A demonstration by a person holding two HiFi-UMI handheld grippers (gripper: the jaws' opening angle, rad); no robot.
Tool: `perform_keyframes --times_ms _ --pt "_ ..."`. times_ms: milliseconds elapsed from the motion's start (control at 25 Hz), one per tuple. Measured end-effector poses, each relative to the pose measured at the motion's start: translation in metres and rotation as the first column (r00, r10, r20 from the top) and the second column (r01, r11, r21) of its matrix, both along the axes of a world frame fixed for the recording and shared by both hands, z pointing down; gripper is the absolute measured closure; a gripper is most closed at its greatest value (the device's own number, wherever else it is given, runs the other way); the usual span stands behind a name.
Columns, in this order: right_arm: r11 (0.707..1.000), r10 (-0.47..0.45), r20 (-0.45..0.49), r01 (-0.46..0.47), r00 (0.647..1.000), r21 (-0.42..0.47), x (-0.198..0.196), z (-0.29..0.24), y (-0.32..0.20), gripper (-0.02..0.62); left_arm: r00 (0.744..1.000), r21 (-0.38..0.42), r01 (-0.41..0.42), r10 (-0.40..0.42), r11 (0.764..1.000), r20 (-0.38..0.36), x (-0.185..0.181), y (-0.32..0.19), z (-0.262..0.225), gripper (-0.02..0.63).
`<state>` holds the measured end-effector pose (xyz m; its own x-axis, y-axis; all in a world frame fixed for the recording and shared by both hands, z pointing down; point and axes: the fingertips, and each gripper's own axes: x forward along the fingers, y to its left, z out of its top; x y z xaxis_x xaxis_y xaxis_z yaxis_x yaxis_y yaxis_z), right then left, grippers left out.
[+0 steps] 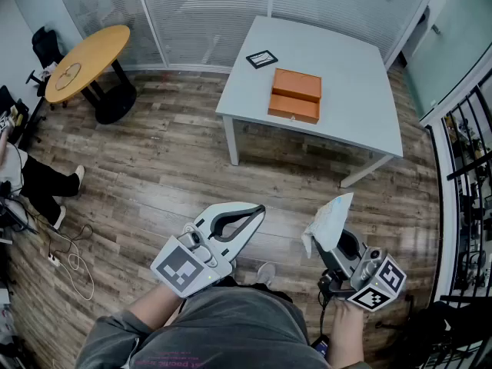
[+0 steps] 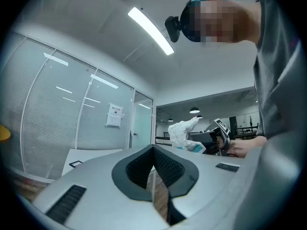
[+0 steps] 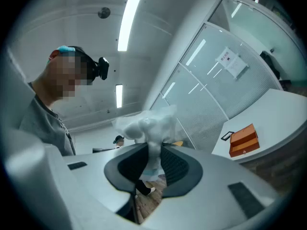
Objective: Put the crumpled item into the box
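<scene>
Since the orange box (image 1: pixel 294 96) lies well away on the desk (image 1: pixel 338 60), the right hand-held gripper (image 3: pixel 153 164) pinches the crumpled item (image 3: pixel 146 126) by its lower end, ready for transport, while the left hand-held gripper (image 1: pixel 250 214), pressed together and empty, waits alongside.

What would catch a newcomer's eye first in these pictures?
The crumpled white item, pinched in the right tool, stands out at the lower right of the head view. Beyond it, the orange box sits on the grey table. The left tool is shut and empty.
</scene>
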<state>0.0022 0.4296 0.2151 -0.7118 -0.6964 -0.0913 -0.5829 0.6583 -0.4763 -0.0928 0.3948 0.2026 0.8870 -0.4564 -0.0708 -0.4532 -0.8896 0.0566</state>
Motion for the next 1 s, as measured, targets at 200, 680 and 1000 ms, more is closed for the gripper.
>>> perform_keyframes --times_ms 200,680,1000 --pt "1.0 0.003 0.0 -0.003 1.0 0.0 0.003 0.002 0.001 0.508 1.0 -0.007 -0.007 0.007 1.0 0.004 0.003 0.001 0.004 0.594" --pt "0.999 0.017 0.023 -0.016 1.0 -0.028 0.031 0.015 0.006 0.506 1.0 -0.018 0.014 -0.014 1.0 0.024 0.024 0.009 0.014 0.594" --pt "1.0 -0.01 0.021 0.01 1.0 -0.024 0.071 0.02 0.018 0.508 0.998 -0.017 0.058 -0.057 0.998 0.033 0.056 0.022 0.02 0.594"
